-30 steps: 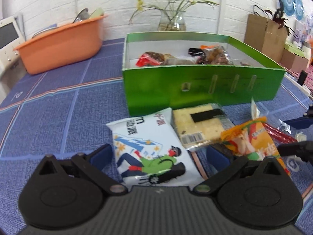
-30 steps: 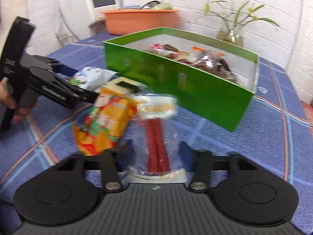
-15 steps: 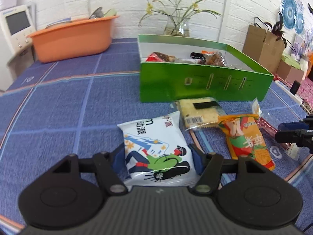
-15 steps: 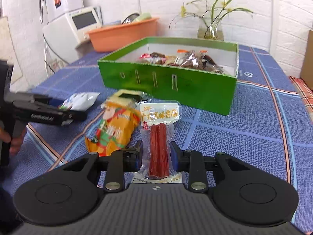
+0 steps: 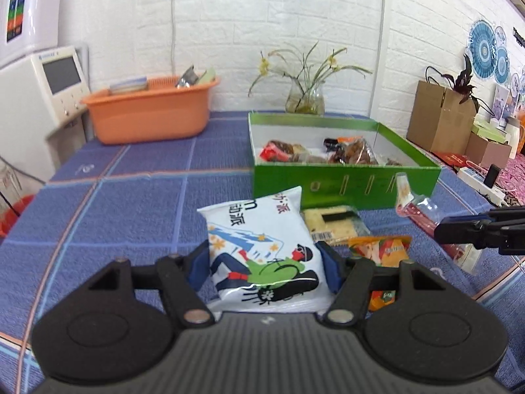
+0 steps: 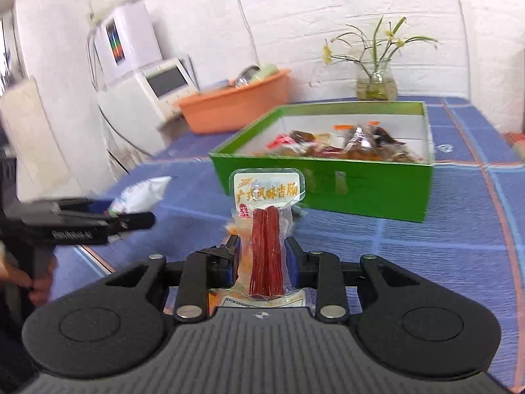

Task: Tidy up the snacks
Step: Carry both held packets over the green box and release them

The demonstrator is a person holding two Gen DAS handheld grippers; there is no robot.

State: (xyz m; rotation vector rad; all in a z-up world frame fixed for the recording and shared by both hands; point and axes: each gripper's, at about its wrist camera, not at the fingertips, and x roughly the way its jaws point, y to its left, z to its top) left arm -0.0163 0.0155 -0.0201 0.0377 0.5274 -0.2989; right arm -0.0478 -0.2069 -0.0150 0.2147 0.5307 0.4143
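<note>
Both packs have come off the table since a second ago, and both tongs have closed in on them. Left tongs [image 5: 264,264] now pinch the white bag [image 5: 262,246] across its lower half, the blue pads pressed against its two sides; the bag's top tilts toward the green box [image 5: 344,184]. Right tongs [image 6: 264,259] pinch the sausage pack [image 6: 266,229] low down, so it stands upright with its label above the pads, clear of the table [image 6: 426,236]. From the left view the same pack hangs tilted in the right tongs, off to the side and near the box's front wall.

Outward from the left tongs, a cracker pack [image 5: 333,223] and an orange packet [image 5: 380,249] lie on the table, between the bag and the box. The box holds several wrapped snacks already, its front half mostly bare.

With both packs gripped and lifted, the pick-up looks done; the next step is likely carrying them over the front wall and dropping them inside. Two snacks are left on the table.
</note>
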